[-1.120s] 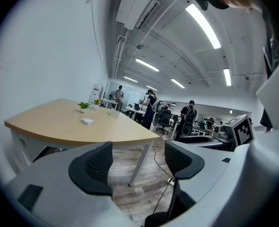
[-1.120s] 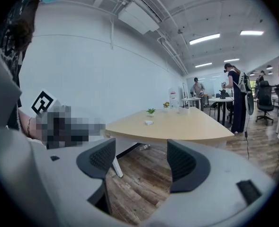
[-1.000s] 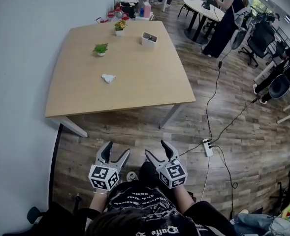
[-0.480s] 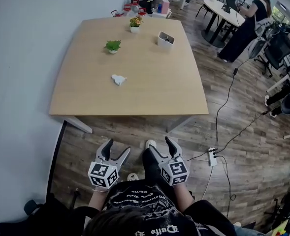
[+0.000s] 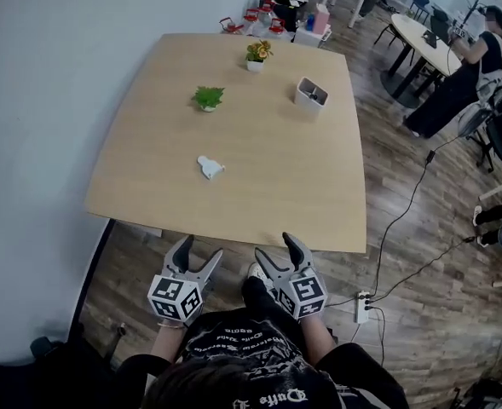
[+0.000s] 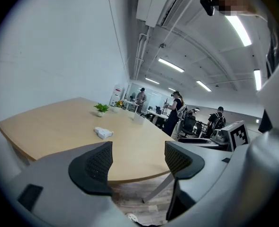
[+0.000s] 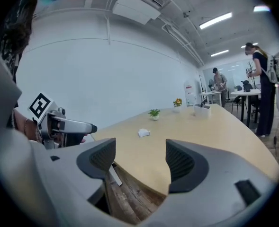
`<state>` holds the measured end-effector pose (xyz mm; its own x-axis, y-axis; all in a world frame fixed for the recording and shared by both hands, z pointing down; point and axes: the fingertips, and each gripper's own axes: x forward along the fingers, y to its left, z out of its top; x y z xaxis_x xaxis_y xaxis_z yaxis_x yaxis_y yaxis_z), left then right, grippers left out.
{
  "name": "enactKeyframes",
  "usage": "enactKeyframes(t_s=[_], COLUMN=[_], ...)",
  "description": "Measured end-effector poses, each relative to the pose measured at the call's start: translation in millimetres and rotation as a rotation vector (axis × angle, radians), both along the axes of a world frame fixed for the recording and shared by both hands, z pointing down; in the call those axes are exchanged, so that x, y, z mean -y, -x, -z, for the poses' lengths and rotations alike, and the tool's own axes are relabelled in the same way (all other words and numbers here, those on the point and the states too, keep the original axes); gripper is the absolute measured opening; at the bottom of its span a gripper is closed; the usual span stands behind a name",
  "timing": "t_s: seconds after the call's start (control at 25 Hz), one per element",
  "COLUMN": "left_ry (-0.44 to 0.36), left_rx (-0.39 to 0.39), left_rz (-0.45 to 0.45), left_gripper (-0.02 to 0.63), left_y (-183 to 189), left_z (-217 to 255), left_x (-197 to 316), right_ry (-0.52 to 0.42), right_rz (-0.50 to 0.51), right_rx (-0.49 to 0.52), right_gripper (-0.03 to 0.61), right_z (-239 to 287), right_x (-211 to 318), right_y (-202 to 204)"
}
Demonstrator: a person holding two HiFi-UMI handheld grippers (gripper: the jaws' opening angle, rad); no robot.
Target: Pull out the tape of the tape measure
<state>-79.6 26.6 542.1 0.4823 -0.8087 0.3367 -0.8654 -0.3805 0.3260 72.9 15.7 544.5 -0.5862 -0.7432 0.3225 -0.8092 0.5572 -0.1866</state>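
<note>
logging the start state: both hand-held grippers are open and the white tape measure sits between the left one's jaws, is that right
Not quite. The left hand-held gripper and right hand-held gripper are both open, but the left one's jaws hold nothing: the left gripper view shows the white tape measure lying on the table, well ahead of them.

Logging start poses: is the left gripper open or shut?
Open. The jaws of the left gripper stand well apart in its own view, nothing between them; only the table edge and floor show through the gap.
</note>
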Motion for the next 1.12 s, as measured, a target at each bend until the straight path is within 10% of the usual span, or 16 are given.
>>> enactKeyframes(t_s=[0.64, 1.12], left_ry=[0.026, 0.060], left_rx=[0.027, 0.029], left_rz=[0.160, 0.227], left_gripper=[0.352, 0.352], left_y=[-33.5, 7.4], left_z=[-1.4, -3.0], left_x=[97.2, 128.6], right_ry=[-0.015, 0.003], right_rz=[0.147, 0.186], right_rx=[0.005, 0.015], right_gripper=[0.334, 0.334], right_z=[3.3, 6.7], right_x=[116.7, 146.7], right_y=[-27.6, 13.2])
